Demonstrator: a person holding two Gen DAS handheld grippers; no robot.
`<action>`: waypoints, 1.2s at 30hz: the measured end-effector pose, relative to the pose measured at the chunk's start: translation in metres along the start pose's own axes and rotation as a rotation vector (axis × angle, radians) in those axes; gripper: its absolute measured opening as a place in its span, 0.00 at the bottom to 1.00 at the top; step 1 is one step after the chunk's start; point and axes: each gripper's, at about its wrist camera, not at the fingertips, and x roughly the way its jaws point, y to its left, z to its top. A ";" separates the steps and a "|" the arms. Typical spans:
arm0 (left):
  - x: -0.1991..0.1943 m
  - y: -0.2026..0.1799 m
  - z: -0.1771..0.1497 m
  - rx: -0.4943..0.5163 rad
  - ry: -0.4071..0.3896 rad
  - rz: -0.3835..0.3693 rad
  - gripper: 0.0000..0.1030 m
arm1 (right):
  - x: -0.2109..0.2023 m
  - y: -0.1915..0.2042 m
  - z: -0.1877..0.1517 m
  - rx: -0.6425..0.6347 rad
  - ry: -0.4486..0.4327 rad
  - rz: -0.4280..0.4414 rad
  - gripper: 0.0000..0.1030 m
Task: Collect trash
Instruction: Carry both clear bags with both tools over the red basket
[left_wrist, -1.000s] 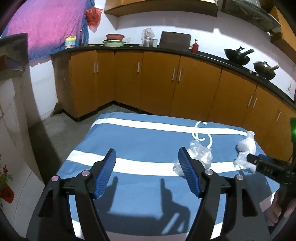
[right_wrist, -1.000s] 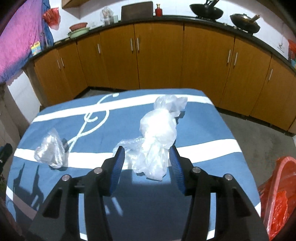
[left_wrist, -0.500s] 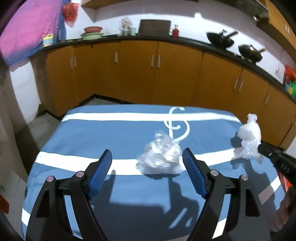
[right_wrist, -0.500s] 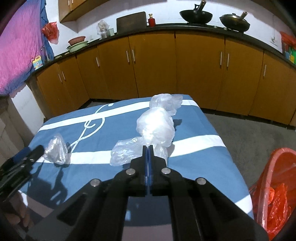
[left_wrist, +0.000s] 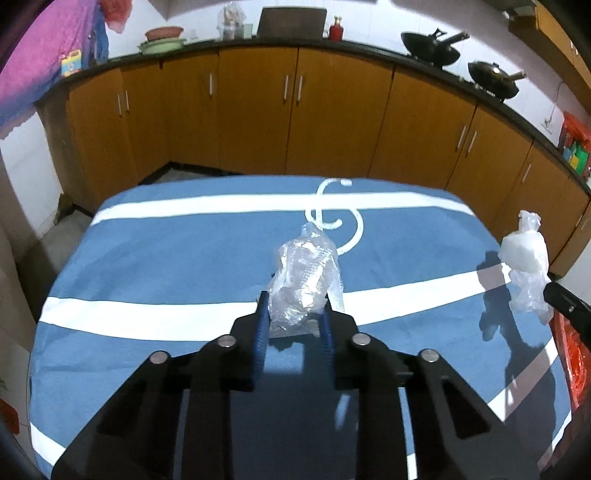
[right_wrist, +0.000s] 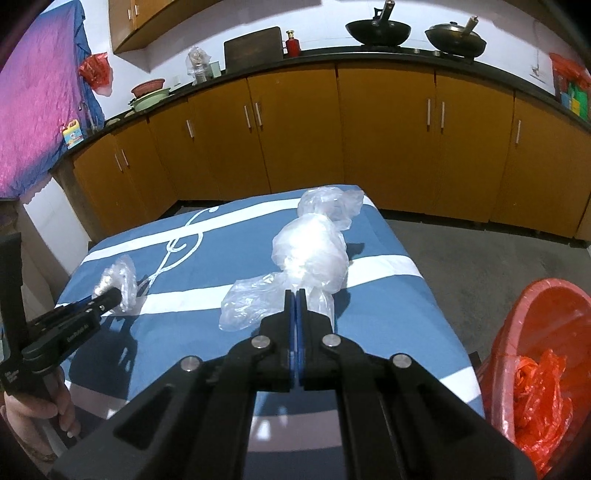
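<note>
Tool, left (left_wrist: 293, 317): pads drawn in and clamped on the lower end of one crumpled clear wrapper (left_wrist: 304, 280), which stands up between them over the bench (left_wrist: 166, 266). The grip sits low on the wrapper, likely so the loose bulk stays above the pads and does not slip out; whether the wrapper touches the cloth I cannot tell.

Tool, right (right_wrist: 295, 314): pads pressed together on a thin fold of one white plastic bag (right_wrist: 310, 254), the fold pinched flat between them. The bag's swollen body and its trailing clear tail lie forward of the pads, over the right half of the bench. A thin edge is taken probably because the puffed body is too wide and soft to clamp.

Count of trash on the bench: two pieces, one per tool.

Bin (right_wrist: 535, 354): one, red, on the floor just beside the right edge of the bench, lined with a red bag; it stands near the right tool, so the bag looks to have the shorter carry.

Bench cover: one blue cloth with white bands and a white curl pattern.

Background, on the kitchen counter (right_wrist: 369, 61): two woks, one red bottle, one dark board, stacked basins.

Status, judged: both pieces gripped, neither yet in the bin.
</note>
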 end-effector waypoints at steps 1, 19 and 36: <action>-0.003 -0.001 0.000 0.000 -0.009 0.000 0.22 | -0.005 -0.002 0.000 0.004 -0.005 0.002 0.03; -0.102 -0.086 0.009 0.059 -0.148 -0.145 0.21 | -0.132 -0.057 -0.003 0.069 -0.138 -0.015 0.03; -0.168 -0.213 -0.005 0.166 -0.179 -0.363 0.21 | -0.257 -0.175 -0.027 0.171 -0.249 -0.162 0.03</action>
